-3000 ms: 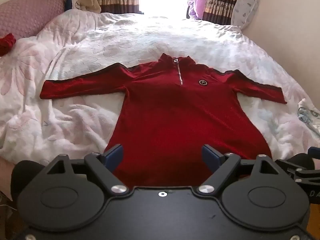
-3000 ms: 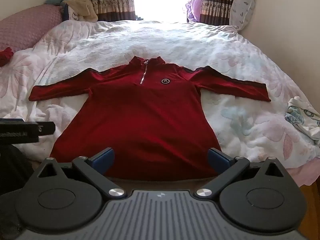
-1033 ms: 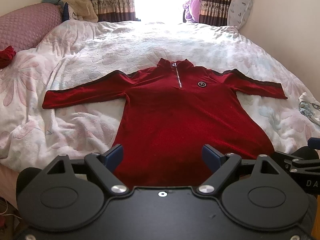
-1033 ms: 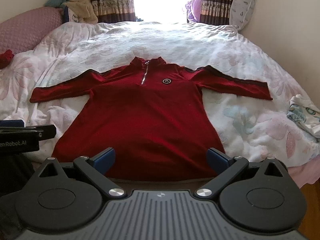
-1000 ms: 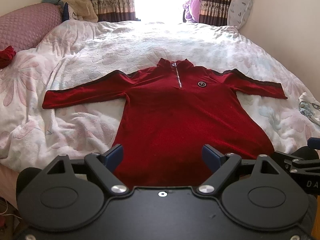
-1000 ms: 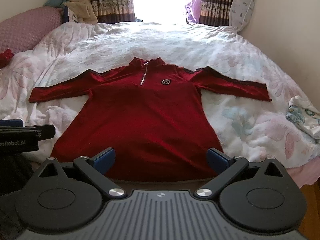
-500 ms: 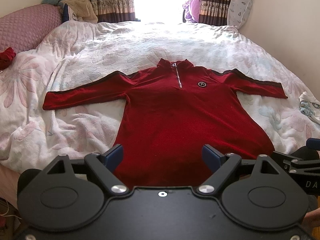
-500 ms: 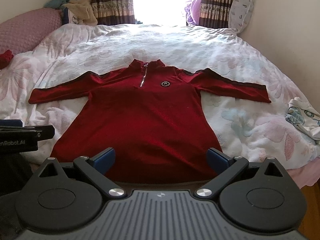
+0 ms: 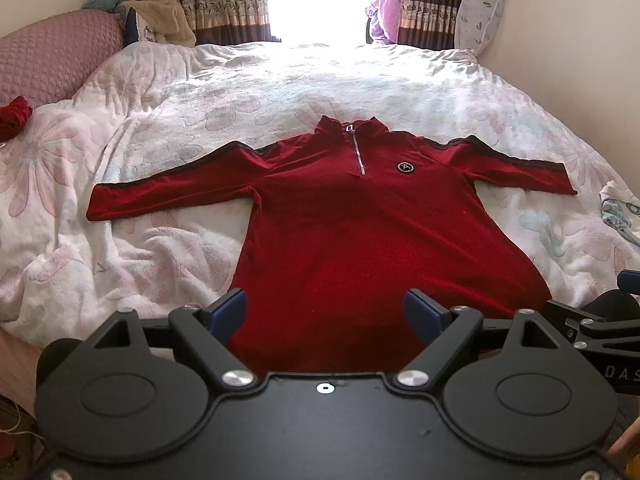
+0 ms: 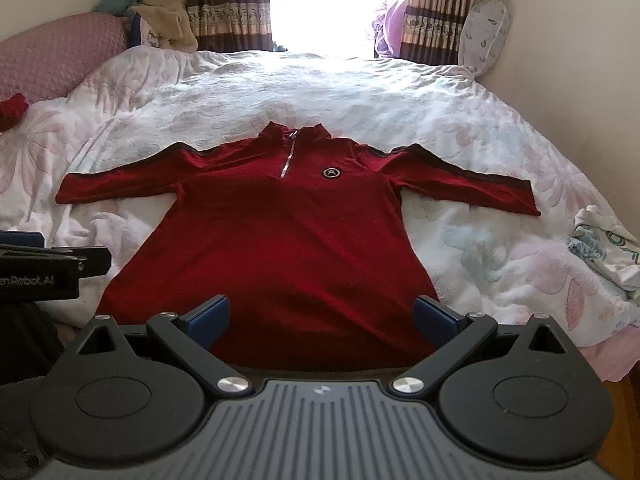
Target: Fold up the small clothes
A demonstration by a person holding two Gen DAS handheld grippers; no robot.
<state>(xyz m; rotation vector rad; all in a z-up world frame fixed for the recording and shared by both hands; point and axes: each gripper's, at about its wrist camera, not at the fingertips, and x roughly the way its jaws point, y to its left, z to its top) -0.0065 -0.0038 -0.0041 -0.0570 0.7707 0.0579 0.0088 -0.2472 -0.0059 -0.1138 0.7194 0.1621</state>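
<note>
both grippers wide open over the hem of the red top

my left gripper (image 9: pixel 326 312) has its blue-padded fingers spread wide with nothing between them, held above the near edge of the bed. my right gripper (image 10: pixel 322 316) is the same: fingers far apart, gripping nothing. each tool shows at the edge of the other's view, so they sit side by side, near one another.

just ahead of both sets of fingers lies the red top (image 9: pixel 360 216), spread flat and face up on the white floral quilt (image 9: pixel 280 80). its hem is the nearest part to me, lying between my fingertips in both views without touching them. the body runs away from me to the collar, where a short silver zip (image 9: pixel 359 156) and a round badge (image 9: pixel 405 167) sit on the chest. both sleeves stretch straight out to the sides, dark stripes along their upper edges.

compared with half a second ago, the top has not shifted or creased, and my fingers have kept the same wide spread; the views have only drifted slightly.

further out, a crumpled pale printed garment (image 10: pixel 604 248) lies on the quilt well apart from the right sleeve. a pink quilted cushion (image 9: pixel 52 60) sits at the far left, with a small red cloth (image 9: pixel 14 116) beside it. patterned curtains (image 9: pixel 228 0) frame the bright window beyond the bed.
</note>
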